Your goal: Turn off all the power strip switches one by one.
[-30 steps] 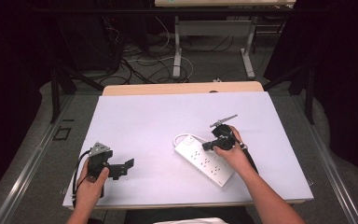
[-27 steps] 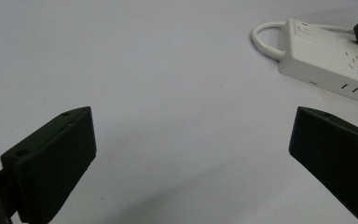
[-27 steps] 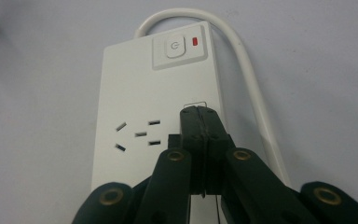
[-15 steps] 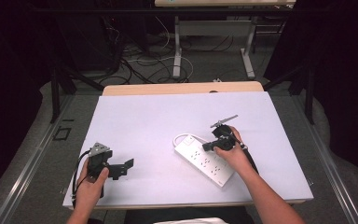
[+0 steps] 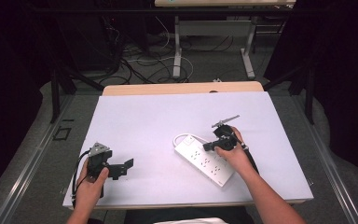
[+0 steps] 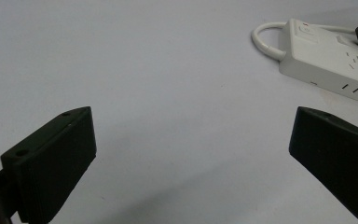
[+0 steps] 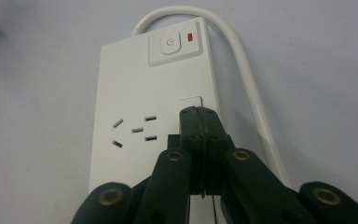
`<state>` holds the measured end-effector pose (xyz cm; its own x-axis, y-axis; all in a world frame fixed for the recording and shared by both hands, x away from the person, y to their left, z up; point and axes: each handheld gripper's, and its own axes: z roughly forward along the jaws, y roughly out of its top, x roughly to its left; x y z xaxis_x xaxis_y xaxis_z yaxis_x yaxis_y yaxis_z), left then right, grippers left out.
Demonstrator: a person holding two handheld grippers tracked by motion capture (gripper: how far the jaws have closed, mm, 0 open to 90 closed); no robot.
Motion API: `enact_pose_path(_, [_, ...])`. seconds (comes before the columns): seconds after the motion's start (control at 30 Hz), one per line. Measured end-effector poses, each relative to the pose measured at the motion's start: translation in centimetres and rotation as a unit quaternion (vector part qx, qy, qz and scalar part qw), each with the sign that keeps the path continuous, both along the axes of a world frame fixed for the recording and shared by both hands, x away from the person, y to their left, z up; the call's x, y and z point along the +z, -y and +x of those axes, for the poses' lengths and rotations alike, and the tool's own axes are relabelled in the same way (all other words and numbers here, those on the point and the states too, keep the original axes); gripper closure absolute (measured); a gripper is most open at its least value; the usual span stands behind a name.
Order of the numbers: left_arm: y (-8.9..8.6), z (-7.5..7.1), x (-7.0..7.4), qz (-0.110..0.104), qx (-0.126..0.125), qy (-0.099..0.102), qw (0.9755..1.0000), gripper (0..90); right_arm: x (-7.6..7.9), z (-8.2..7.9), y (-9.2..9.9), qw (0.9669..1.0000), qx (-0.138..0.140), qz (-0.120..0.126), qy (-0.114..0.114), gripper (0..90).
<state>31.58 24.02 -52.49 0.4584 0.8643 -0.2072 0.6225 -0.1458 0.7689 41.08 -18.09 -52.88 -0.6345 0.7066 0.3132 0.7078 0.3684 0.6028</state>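
Nothing has moved since the earlier pictures. Both hands, both tongs and the strip sit in the same spots as before.

We see a white power strip (image 5: 204,160) lying flat on the white table (image 5: 168,121), on the right half, set at a slant. Its short white cord (image 7: 242,60) loops out from the far end, next to the power button (image 7: 170,45) and a small red light (image 7: 190,36).

Our right tongs (image 5: 209,146) are over the far part of the strip, held in the right hand (image 5: 230,151). In the right gripper view the two black jaws are pressed together with nothing between them. Their tips (image 7: 199,122) reach down to the top of the strip, right at a small white square patch just below the button. A set of plug holes (image 7: 135,130) lies just beside the tips. We cannot tell if the tips really touch the strip or stop just above it.

Our left tongs (image 5: 123,168) are well apart from the strip, near the front left corner of the table, held low in the left hand (image 5: 91,184). They point toward the right, across the table. In the left gripper view the two jaws stand far apart, with only bare table between them. They hold nothing. From there the strip (image 6: 331,56) shows far off at the upper right, with its cord loop facing us.
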Motion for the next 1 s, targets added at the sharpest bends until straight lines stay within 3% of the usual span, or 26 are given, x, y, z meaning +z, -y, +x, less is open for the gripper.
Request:
enact_pose_path(0.3, [0.0,0.0,0.0,0.000,0.000,-0.001,1.0000,0.8,0.1,-0.5,0.8,1.0000,-0.003,0.000,0.005,90.0])
enact_pose_path(0.33, [0.0,0.0,0.0,0.000,0.000,-0.001,1.0000,0.8,0.1,-0.7,0.8,0.9999,-0.007,0.010,0.000,90.0])
enact_pose_path(0.37, [0.0,0.0,0.0,0.000,0.000,-0.001,1.0000,0.8,0.1,-0.7,1.0,1.0000,-0.003,0.000,0.002,90.0])
enact_pose_path(0.8, [0.0,0.0,0.0,0.003,-0.002,-0.004,1.0000,0.8,0.3,-1.5,1.4,1.0000,-0.001,0.000,0.000,90.0])
enact_pose_path(0.83, [0.1,0.0,-0.1,0.000,0.004,0.004,1.0000,0.8,0.3,-1.5,1.3,1.0000,-0.003,-0.001,0.001,90.0])
enact_pose_path(0.93, [0.0,0.0,0.0,0.002,-0.001,-0.004,1.0000,0.8,0.3,-1.7,1.4,1.0000,0.000,-0.003,0.004,90.0])
enact_pose_path(1.0, [0.1,0.0,-0.1,0.002,0.004,0.005,1.0000,0.8,0.3,-1.8,1.3,1.0000,0.003,-0.003,0.003,90.0])
